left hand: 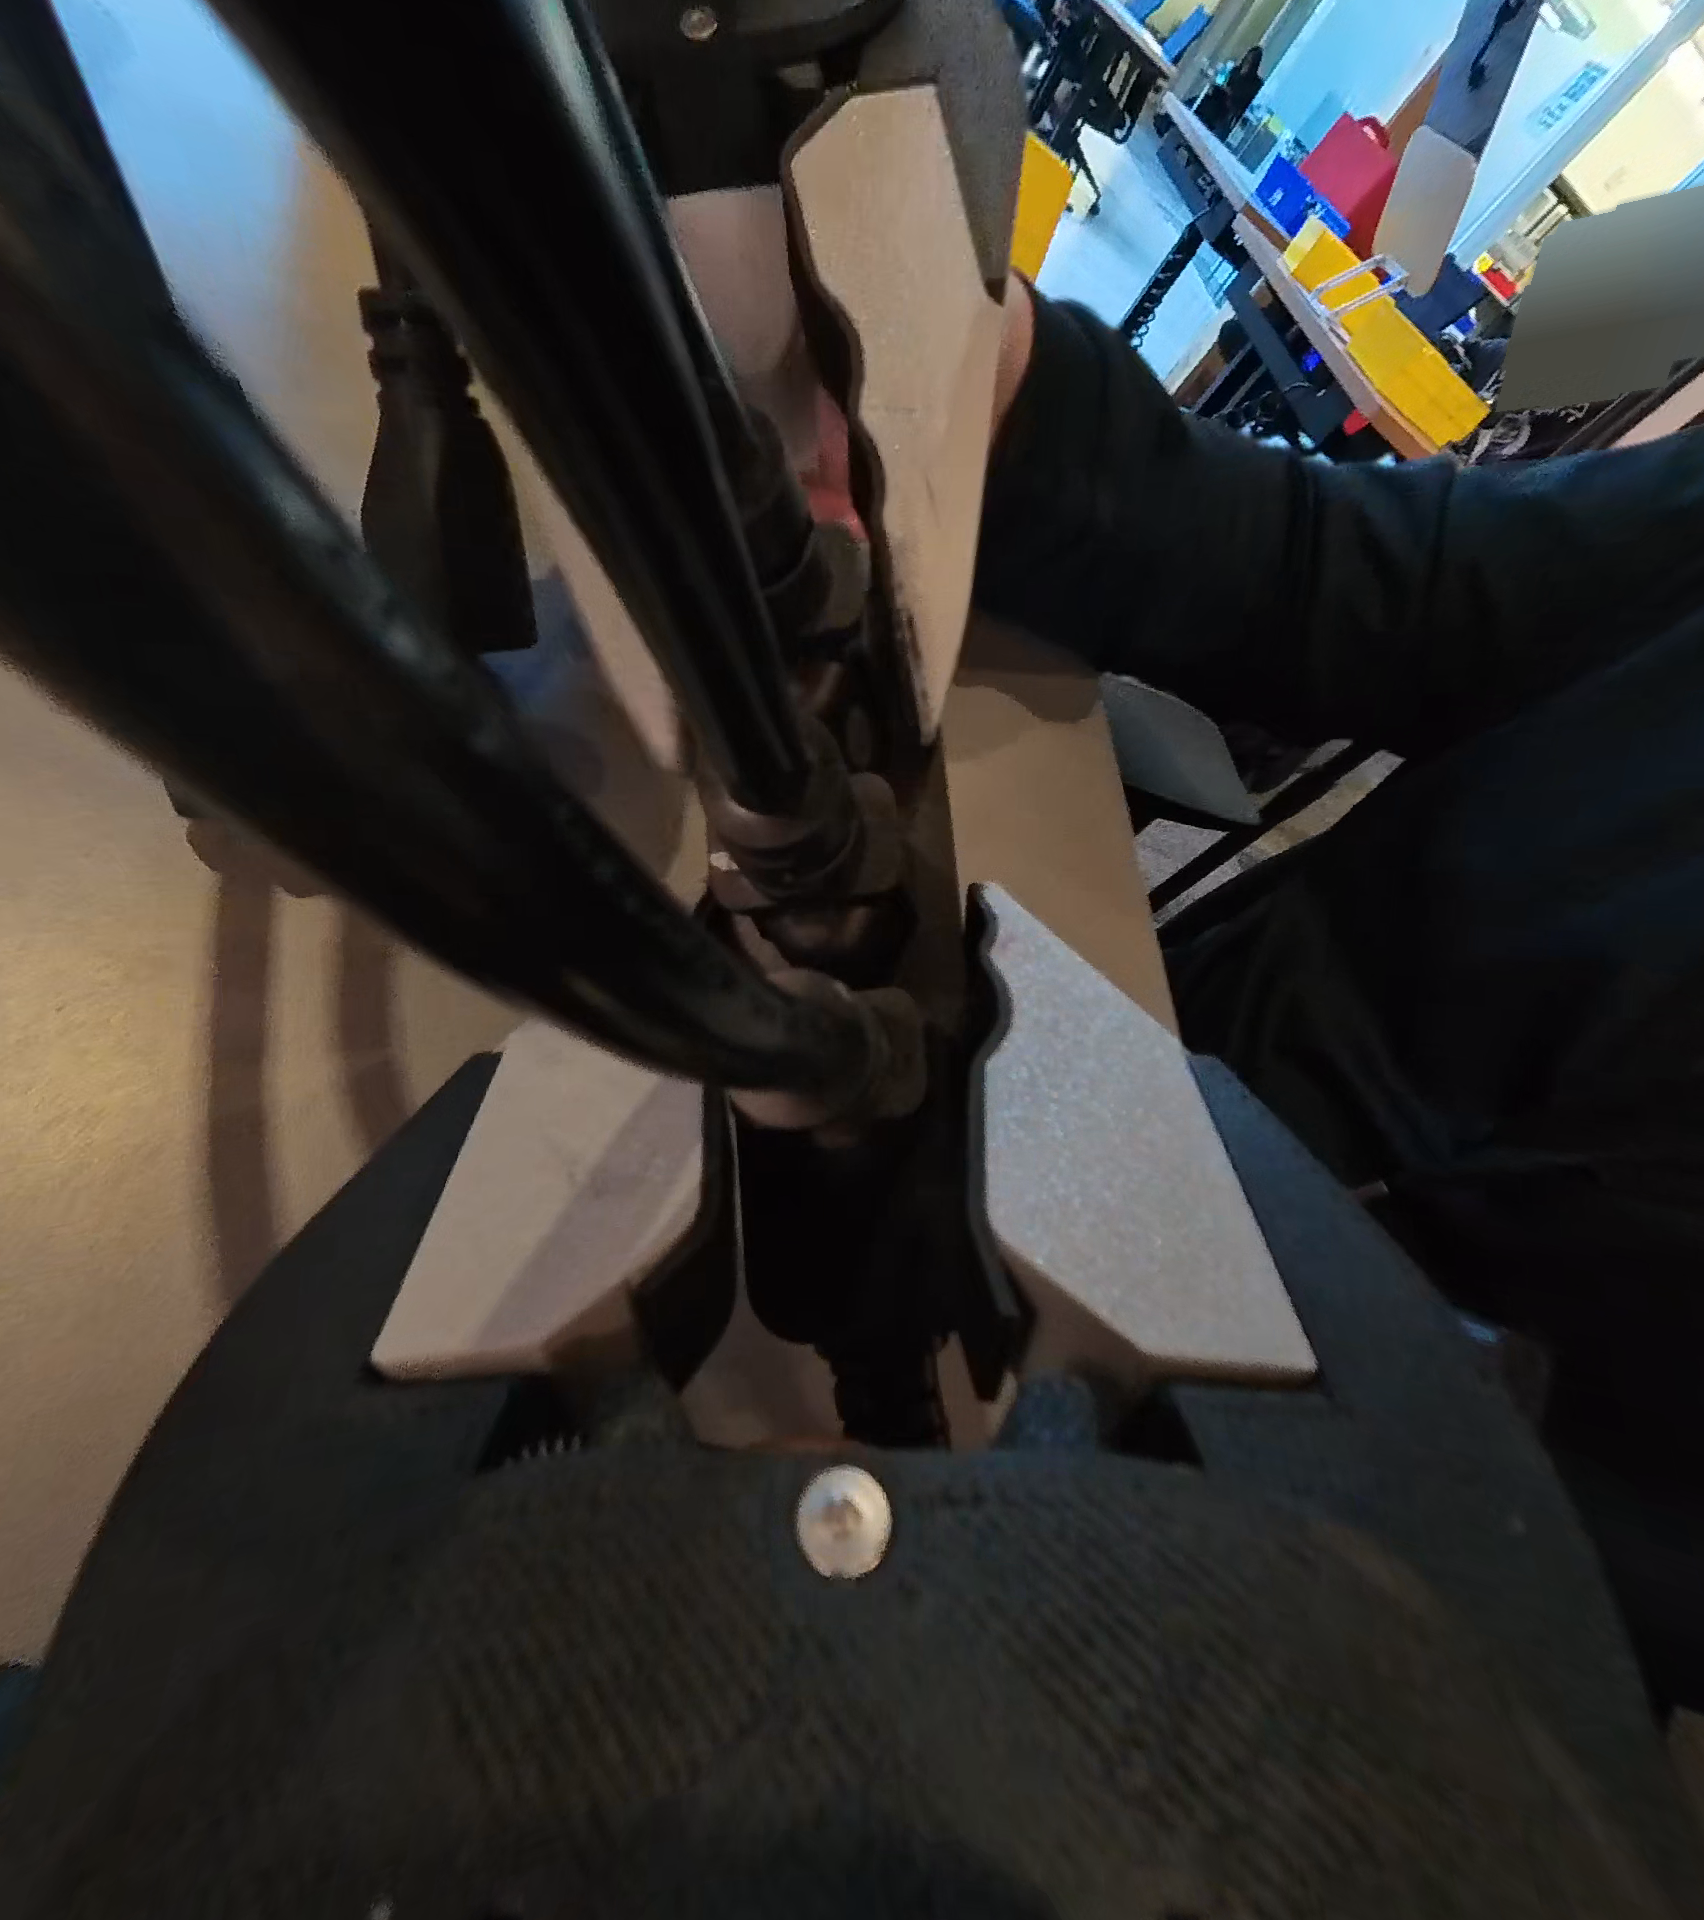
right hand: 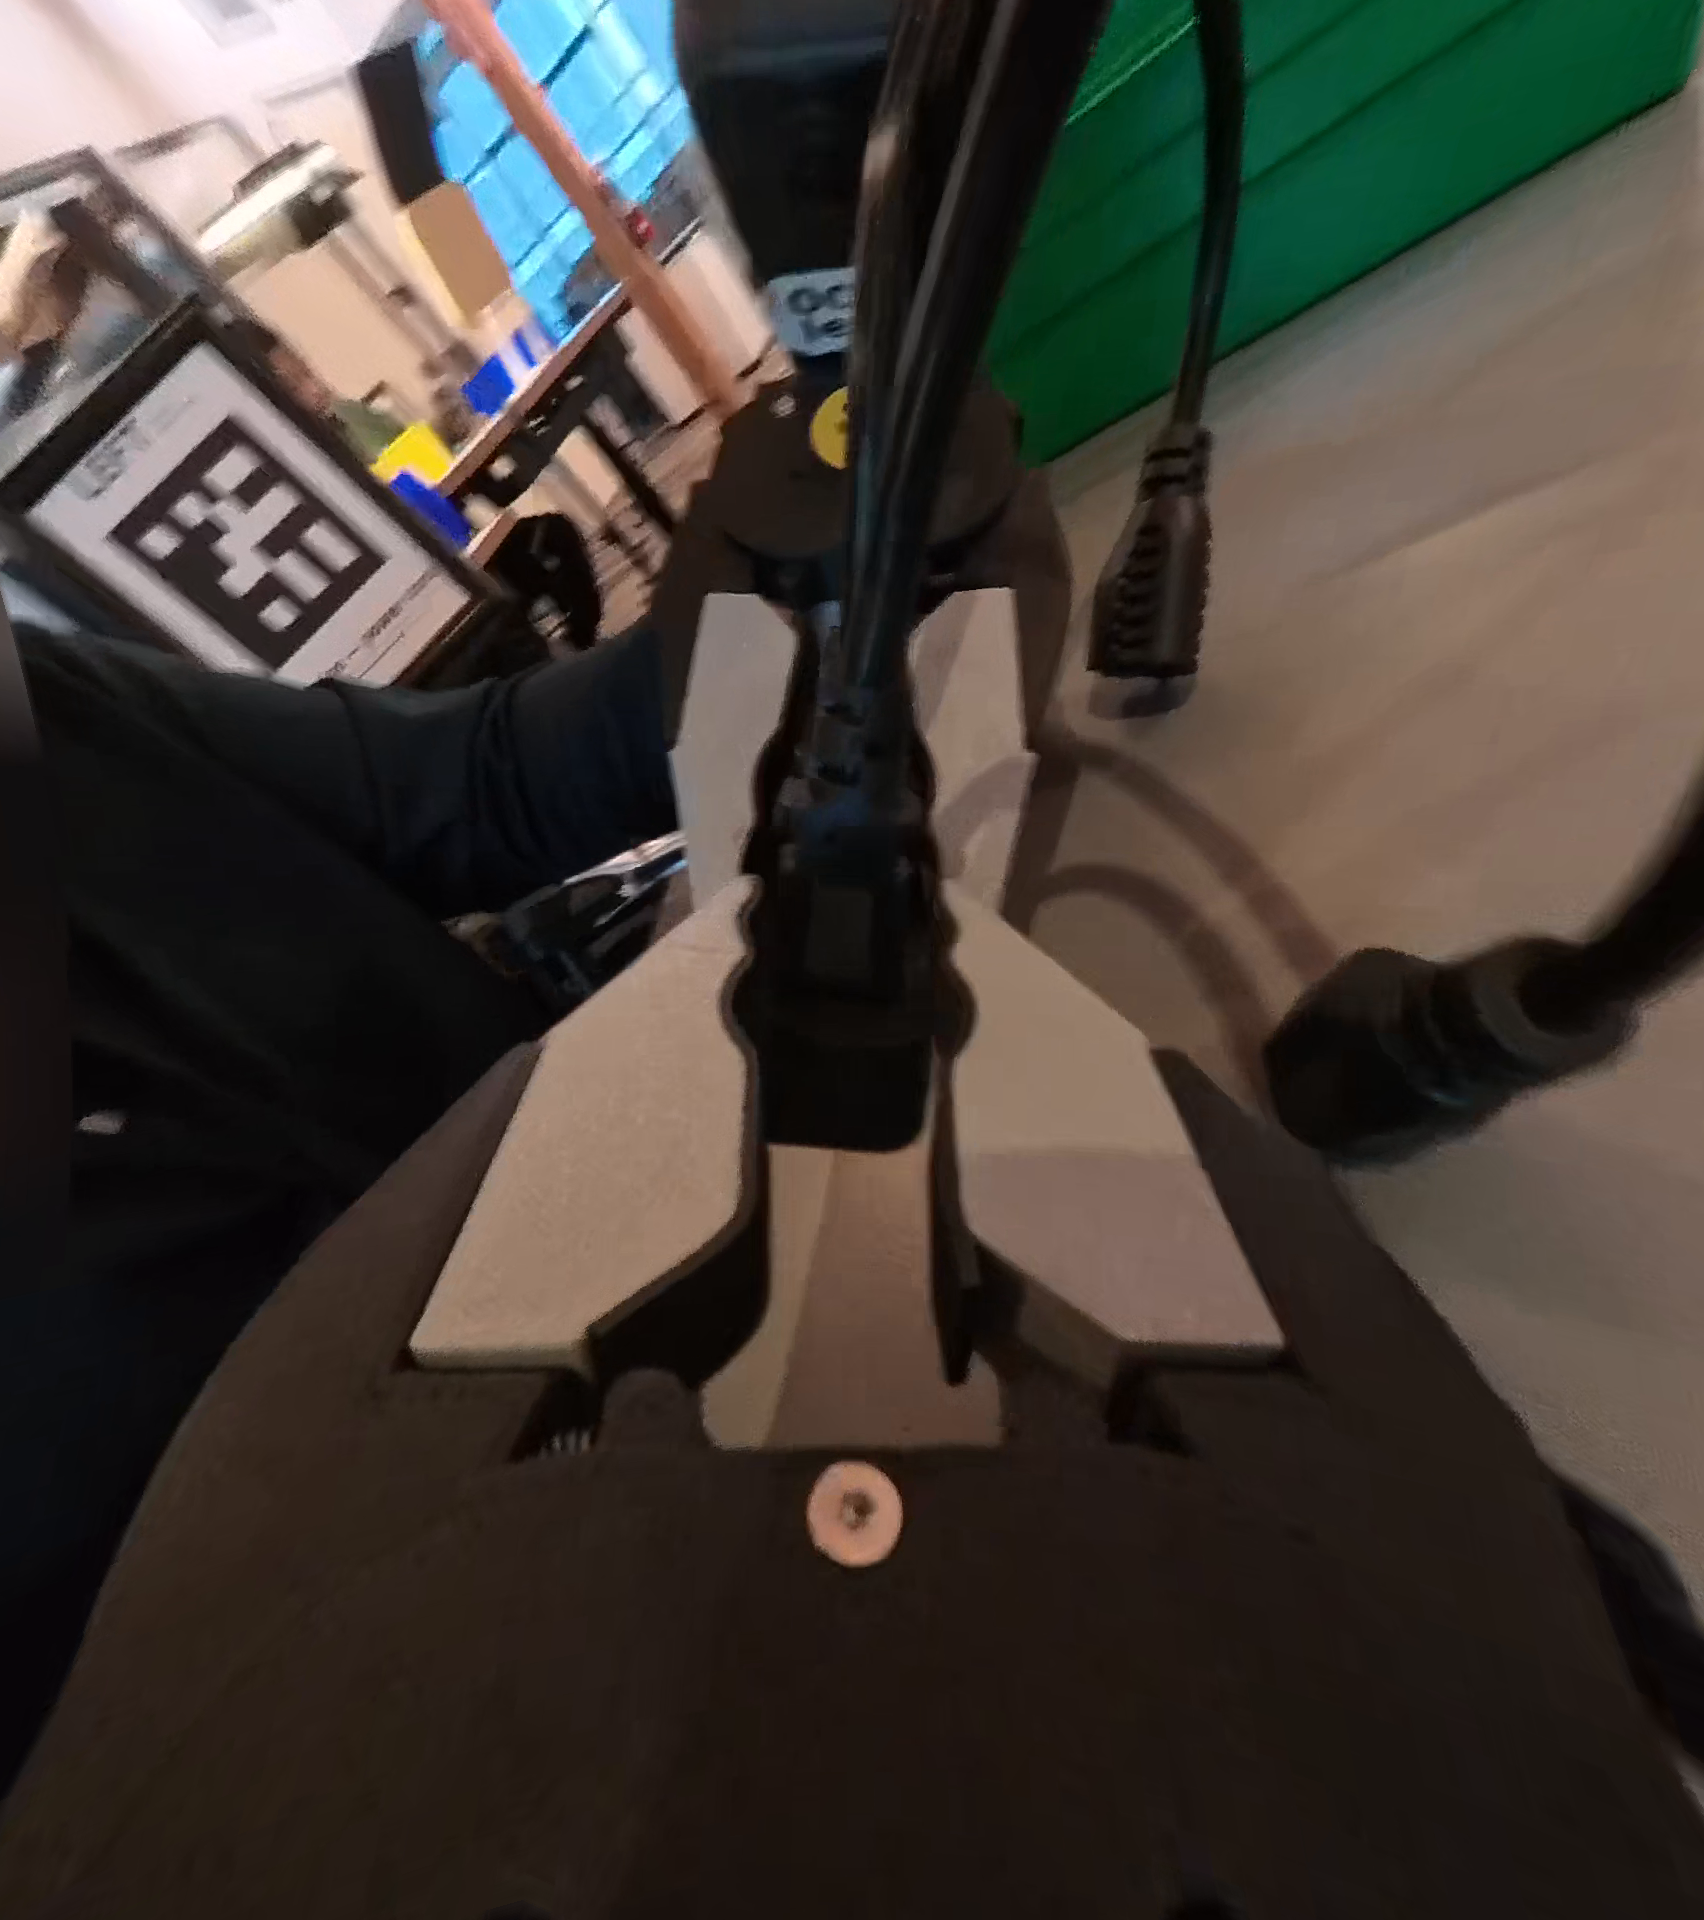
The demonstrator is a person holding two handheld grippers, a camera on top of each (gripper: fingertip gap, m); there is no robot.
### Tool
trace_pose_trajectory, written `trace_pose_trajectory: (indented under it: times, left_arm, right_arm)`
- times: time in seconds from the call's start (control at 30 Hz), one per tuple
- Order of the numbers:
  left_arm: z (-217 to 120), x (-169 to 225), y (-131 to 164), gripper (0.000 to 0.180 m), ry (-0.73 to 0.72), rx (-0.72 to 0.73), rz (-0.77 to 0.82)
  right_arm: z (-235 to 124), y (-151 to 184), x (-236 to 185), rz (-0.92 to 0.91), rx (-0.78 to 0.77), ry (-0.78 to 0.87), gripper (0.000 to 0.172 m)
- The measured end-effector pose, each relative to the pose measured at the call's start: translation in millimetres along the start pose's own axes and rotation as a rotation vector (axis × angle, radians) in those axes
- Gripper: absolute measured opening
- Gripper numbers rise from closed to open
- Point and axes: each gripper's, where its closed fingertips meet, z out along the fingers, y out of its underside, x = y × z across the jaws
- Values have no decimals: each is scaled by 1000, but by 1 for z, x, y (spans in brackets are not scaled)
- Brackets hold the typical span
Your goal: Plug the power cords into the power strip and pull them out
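Left fingers (left hand: 832, 1049): pinching the black rubber power-cord plugs (left hand: 806, 862), whose long axis runs straight ahead.
Right fingers (right hand: 843, 997): gripping the black moulded connector block (right hand: 843, 1049) head-on, opposite.
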Motion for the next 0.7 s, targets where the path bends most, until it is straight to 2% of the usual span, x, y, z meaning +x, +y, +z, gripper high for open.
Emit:
trace_pose_trajectory:
  times: [0.17, 0.3, 0.4, 0.7]
  left_arm:
    - [3, 1, 8, 42, -6, -52, 9]
    - [3, -5, 5, 45, -37, -36, -15]
    - [-1, -11, -4, 39, -60, 29, -42]
    - [0, -12, -2, 38, -111, 7, 14]
  right_arm:
    - [7, 12, -6, -17, -117, -72, 23]
    - [11, 22, 0, -50, -202, -50, 24]
    - [12, 20, 4, -51, -203, -25, 23]
    - [13, 21, 6, -99, -159, 12, 23]
